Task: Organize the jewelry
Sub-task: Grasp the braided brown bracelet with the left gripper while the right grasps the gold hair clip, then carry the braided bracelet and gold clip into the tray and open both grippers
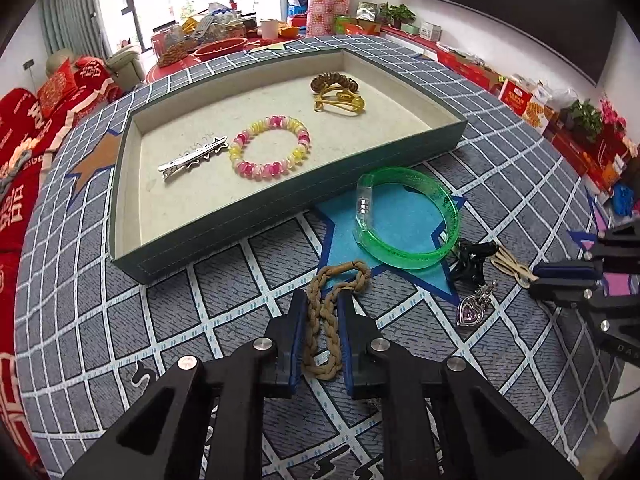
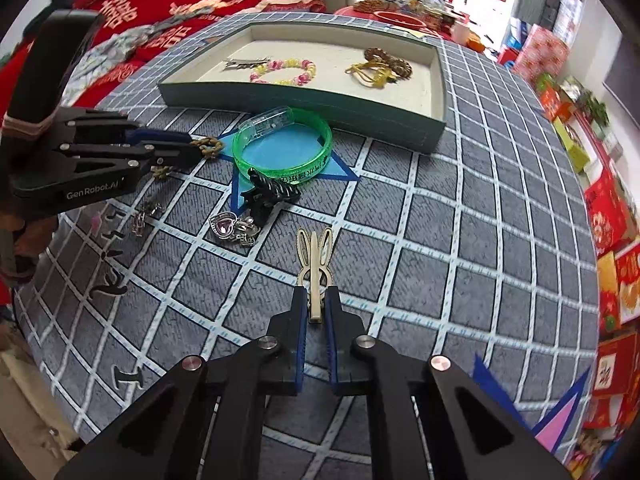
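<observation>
Left fingers (image 1: 322, 300) clamp a braided cord (image 1: 328, 320) lying on the worktop (image 1: 160, 320) just before the tray (image 1: 248, 224). Tray contents: silver clip (image 1: 192, 158), bead bracelet (image 1: 270, 147), coil tie (image 1: 334, 82), yellow clip (image 1: 340, 102). Beside the cord: green bangle (image 1: 408, 220), black claw clip (image 1: 472, 264), heart pendant (image 1: 472, 310). Right fingers (image 2: 315, 300) pinch a rabbit-ear clip (image 2: 315, 264) against the worktop.
</observation>
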`<state>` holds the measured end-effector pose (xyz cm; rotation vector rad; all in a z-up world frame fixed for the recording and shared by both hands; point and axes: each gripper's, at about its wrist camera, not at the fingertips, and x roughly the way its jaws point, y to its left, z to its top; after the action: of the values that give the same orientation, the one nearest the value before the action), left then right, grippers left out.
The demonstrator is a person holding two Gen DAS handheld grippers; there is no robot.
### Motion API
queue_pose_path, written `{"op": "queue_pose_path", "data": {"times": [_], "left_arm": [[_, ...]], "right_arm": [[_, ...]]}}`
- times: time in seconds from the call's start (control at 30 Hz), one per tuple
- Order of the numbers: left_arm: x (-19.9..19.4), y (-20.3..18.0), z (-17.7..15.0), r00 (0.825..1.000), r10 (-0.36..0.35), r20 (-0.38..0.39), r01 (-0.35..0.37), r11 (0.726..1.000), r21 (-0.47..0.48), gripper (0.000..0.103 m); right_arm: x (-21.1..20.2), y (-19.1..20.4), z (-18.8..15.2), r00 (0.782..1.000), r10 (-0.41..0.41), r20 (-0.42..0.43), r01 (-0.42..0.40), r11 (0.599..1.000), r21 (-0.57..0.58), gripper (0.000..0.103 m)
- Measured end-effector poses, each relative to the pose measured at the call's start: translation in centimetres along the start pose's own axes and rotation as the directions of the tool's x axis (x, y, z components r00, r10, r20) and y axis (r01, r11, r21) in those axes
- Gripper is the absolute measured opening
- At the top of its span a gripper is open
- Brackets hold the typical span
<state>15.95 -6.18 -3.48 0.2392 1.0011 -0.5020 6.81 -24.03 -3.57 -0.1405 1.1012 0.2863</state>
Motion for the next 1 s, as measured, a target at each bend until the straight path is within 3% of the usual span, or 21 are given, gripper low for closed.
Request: {"op": "queue_pose_path", "data": {"times": [0.1,0.5,0.7,1.0], "left_arm": [[-0.6,0.5,-0.2,1.0,0.0,0.018,0.001,0.999,-0.033,0.022],[-3.1,1.5,-0.6,0.997,-0.01,0.077,0.017,0.996,-0.082,0.022],[-5.0,2.1,0.0,0.992,-0.01,0.124,0.023,0.994,-0.104,0.022],[-7.1,3.2,3.1,0.98,0.009,0.201,0.016,0.992,-0.124,0.022]], "right_arm": [[-0.3,-0.4,-0.4,1.0,0.002,0.003,-0.002,0.998,0.061,0.009],[-2.2,-2.9,-0.5,0.996,0.05,0.077,-0.069,0.961,0.269,0.009],[-3.5,-3.3,0.8,0.988,0.068,0.139,-0.109,0.945,0.309,0.009],[-4.9,-3.5,5.4,0.973,0.079,0.218,-0.143,0.944,0.297,0.009]]}}
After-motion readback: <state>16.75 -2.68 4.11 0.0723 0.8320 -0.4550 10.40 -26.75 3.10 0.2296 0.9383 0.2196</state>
